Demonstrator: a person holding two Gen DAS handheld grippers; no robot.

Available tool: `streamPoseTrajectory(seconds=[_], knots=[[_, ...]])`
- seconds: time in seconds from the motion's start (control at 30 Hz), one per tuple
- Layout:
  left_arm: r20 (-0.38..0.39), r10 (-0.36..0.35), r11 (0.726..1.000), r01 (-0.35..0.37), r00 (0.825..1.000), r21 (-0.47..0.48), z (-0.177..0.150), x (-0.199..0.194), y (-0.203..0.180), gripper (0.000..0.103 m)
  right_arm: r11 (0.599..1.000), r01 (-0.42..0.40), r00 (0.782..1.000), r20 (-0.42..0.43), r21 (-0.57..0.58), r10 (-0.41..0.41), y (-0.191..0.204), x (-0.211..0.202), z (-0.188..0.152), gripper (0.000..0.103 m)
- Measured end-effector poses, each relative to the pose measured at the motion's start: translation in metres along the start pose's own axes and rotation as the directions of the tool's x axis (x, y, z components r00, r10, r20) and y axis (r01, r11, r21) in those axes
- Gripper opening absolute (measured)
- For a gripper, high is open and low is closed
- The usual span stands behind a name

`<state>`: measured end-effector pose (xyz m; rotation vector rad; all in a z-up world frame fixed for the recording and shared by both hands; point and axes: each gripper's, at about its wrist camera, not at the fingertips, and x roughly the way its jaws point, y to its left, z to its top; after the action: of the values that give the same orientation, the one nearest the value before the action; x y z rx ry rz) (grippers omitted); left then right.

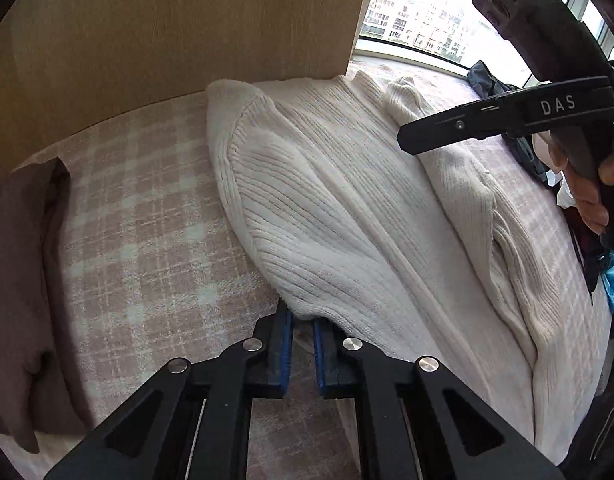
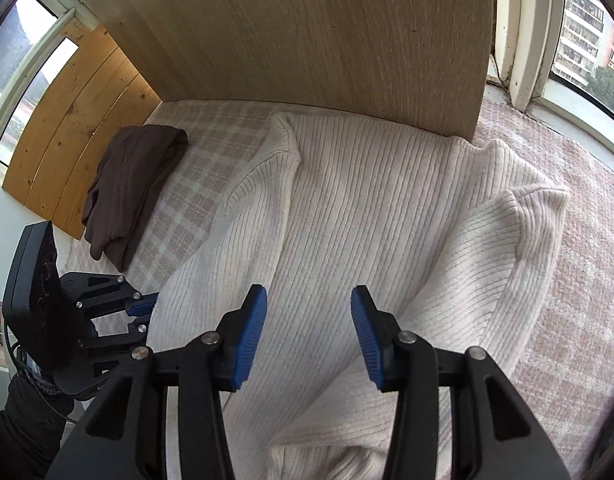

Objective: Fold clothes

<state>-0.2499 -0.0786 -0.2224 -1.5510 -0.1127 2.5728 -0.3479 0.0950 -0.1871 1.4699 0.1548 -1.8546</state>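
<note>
A cream ribbed sweater (image 1: 347, 208) lies spread on the plaid bed cover (image 1: 147, 220), with both sleeves folded in over its body. My left gripper (image 1: 303, 320) is shut on the sweater's near left edge, and a tuck of knit sits between the blue pads. The right wrist view shows this gripper (image 2: 145, 312) at the sweater's (image 2: 367, 208) left side. My right gripper (image 2: 309, 312) hangs open above the middle of the sweater, with nothing between its pads. One black finger (image 1: 427, 136) of it reaches in from the right, held by a hand (image 1: 587, 200).
A folded brown garment (image 2: 135, 184) lies on the cover to the left of the sweater. A wooden board (image 2: 307, 40) stands upright right behind the sweater's far edge. Dark clothes (image 1: 523, 152) are heaped at the right, by the window (image 1: 419, 12).
</note>
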Motion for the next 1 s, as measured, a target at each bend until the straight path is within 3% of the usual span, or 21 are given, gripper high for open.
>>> streamPoseTrajectory(seconds=[0.07, 0.13, 0.27, 0.3, 0.33, 0.5, 0.6, 0.67, 0.77, 0.87, 0.93, 1.0], knots=[[0.019, 0.102, 0.995, -0.102, 0.995, -0.002, 0.000, -0.011, 0.007, 0.007, 1.000, 0.003, 1.000, -0.006, 0.001, -0.003, -0.001, 0.005, 0.003, 0.043], [0.018, 0.212, 0.977, -0.212, 0.977, 0.032, 0.000, -0.018, 0.016, 0.008, 1.000, 0.005, 1.000, -0.011, -0.009, -0.005, 0.003, 0.011, 0.005, 0.044], [-0.052, 0.253, 0.967, -0.250, 0.966, 0.053, -0.008, -0.007, 0.041, 0.020, 0.999, -0.007, 0.999, -0.035, -0.051, 0.005, 0.018, 0.023, 0.005, 0.044], [-0.052, 0.252, 0.967, -0.249, 0.966, 0.059, -0.009, -0.007, 0.044, 0.029, 0.998, -0.011, 0.999, -0.042, -0.066, 0.009, 0.022, 0.026, 0.004, 0.044], [-0.052, 0.250, 0.967, -0.247, 0.967, 0.061, -0.010, -0.008, 0.046, 0.035, 0.997, -0.018, 0.999, -0.049, -0.077, 0.014, 0.027, 0.029, 0.003, 0.044], [-0.040, 0.214, 0.977, -0.214, 0.976, -0.007, -0.031, -0.053, 0.050, 0.032, 0.989, -0.077, 0.993, -0.098, -0.122, 0.065, 0.050, 0.049, 0.000, 0.044], [-0.029, 0.182, 0.982, -0.184, 0.983, -0.050, -0.061, -0.094, 0.034, 0.032, 0.978, -0.048, 0.993, -0.112, -0.204, 0.025, 0.067, 0.056, 0.000, 0.047], [-0.032, 0.154, 0.987, -0.155, 0.988, -0.045, -0.091, -0.116, 0.008, 0.032, 0.958, -0.001, 0.994, -0.103, -0.286, -0.029, 0.080, 0.057, -0.002, 0.047], [-0.065, 0.088, 0.995, -0.091, 0.994, -0.047, -0.138, -0.136, -0.045, 0.033, 0.951, 0.028, 0.990, -0.122, -0.307, -0.069, 0.087, 0.054, -0.005, 0.047], [-0.104, 0.000, 0.998, -0.007, 0.995, -0.064, -0.182, -0.146, -0.103, 0.033, 0.967, -0.013, 0.986, -0.162, -0.256, -0.030, 0.087, 0.033, -0.003, 0.047], [-0.118, -0.050, 0.996, 0.041, 0.992, -0.074, -0.205, -0.153, -0.139, 0.033, 0.974, -0.059, 0.991, -0.130, -0.220, 0.031, 0.079, 0.006, -0.004, 0.047], [-0.106, -0.056, 0.994, 0.045, 0.993, -0.103, -0.221, -0.162, -0.160, 0.034, 0.976, -0.110, 0.992, -0.086, -0.186, 0.095, 0.071, -0.024, -0.004, 0.047]])
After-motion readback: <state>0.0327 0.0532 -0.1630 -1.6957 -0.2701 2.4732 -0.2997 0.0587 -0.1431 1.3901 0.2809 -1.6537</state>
